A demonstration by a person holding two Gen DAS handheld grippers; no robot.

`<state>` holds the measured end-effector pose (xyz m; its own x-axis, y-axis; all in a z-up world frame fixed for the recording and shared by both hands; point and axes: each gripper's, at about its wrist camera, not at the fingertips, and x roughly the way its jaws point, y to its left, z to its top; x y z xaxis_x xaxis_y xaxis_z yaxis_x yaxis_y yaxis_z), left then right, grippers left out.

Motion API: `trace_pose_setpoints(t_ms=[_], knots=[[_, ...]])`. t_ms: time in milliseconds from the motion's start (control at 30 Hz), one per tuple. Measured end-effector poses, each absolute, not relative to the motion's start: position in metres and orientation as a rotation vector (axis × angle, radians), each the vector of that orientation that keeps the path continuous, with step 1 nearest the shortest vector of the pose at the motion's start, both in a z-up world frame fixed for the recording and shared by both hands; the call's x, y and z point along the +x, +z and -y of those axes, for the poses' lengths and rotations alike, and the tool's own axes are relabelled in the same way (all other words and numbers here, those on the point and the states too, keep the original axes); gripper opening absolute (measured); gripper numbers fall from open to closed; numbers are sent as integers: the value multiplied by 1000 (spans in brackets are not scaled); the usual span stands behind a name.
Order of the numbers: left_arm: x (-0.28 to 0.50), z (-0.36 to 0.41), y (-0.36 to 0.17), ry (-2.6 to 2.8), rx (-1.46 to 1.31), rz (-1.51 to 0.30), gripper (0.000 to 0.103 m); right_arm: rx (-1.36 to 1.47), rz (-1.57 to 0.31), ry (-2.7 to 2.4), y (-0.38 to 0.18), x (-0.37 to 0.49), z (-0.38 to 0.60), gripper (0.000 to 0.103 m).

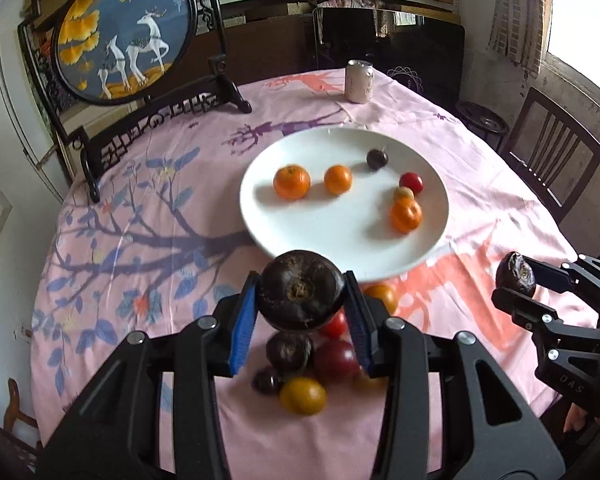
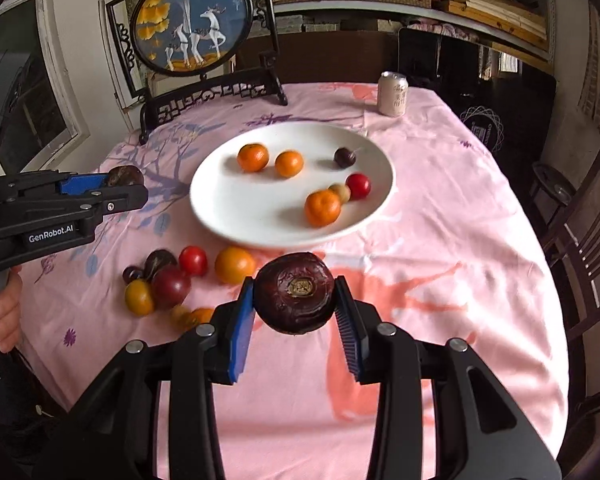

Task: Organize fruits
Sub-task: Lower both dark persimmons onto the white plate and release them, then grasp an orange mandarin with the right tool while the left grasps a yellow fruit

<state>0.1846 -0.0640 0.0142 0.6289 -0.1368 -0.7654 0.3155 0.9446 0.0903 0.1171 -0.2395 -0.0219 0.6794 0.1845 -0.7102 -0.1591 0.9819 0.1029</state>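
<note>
Left wrist view: the left hand-held gripper is clamped on a dark round fruit, stem scar facing the camera, held above the table. The white plate lies straight ahead and a little right, its near rim just past the fruit. On it sit three oranges, a red fruit, a small dark one and a pale one, leaving the near-left part bare — the likeliest room for a drop. Under the jaws a loose pile of dark, red and yellow fruit waits on the cloth. The right hand-held gripper shows at the right edge, closed on a second dark fruit.

Right wrist view: that fruit is pinched between the blue pads, its flat faces toward and away from the camera. The plate is ahead and slightly left, near rim close — both hands look about equally near. The can and the framed screen stand well back, clear of either path
</note>
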Motion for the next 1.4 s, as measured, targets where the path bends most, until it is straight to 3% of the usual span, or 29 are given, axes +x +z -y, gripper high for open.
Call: trace_pose_setpoints(t_ms=[200, 400, 700, 767, 800, 833, 967, 1067, 1233, 1400], knots=[[278, 101, 19, -206, 230, -893, 42, 11, -780, 197, -6, 198, 251, 39], [367, 119, -19, -147, 174, -992, 42, -35, -875, 205, -42, 276, 244, 39], [399, 132, -45, -153, 169, -1050, 43, -9, -922, 231, -72, 313, 241, 39], [400, 130, -41, -150, 160, -1043, 57, -18, -924, 226, -73, 314, 240, 48], [398, 128, -37, -143, 159, -1031, 71, -24, -921, 217, -70, 312, 241, 60], [395, 126, -31, -134, 159, -1013, 72, -32, -910, 206, -66, 309, 241, 60], [366, 112, -2, -161, 139, -965, 73, -74, -860, 189, -40, 282, 241, 60], [319, 95, 17, -174, 127, -913, 82, -80, -808, 219, -19, 234, 242, 64], [222, 57, 20, -166, 103, -840, 89, -51, -782, 215, -19, 147, 242, 92], [148, 18, -8, -127, 60, -828, 89, 21, -803, 211, -33, 98, 237, 92]])
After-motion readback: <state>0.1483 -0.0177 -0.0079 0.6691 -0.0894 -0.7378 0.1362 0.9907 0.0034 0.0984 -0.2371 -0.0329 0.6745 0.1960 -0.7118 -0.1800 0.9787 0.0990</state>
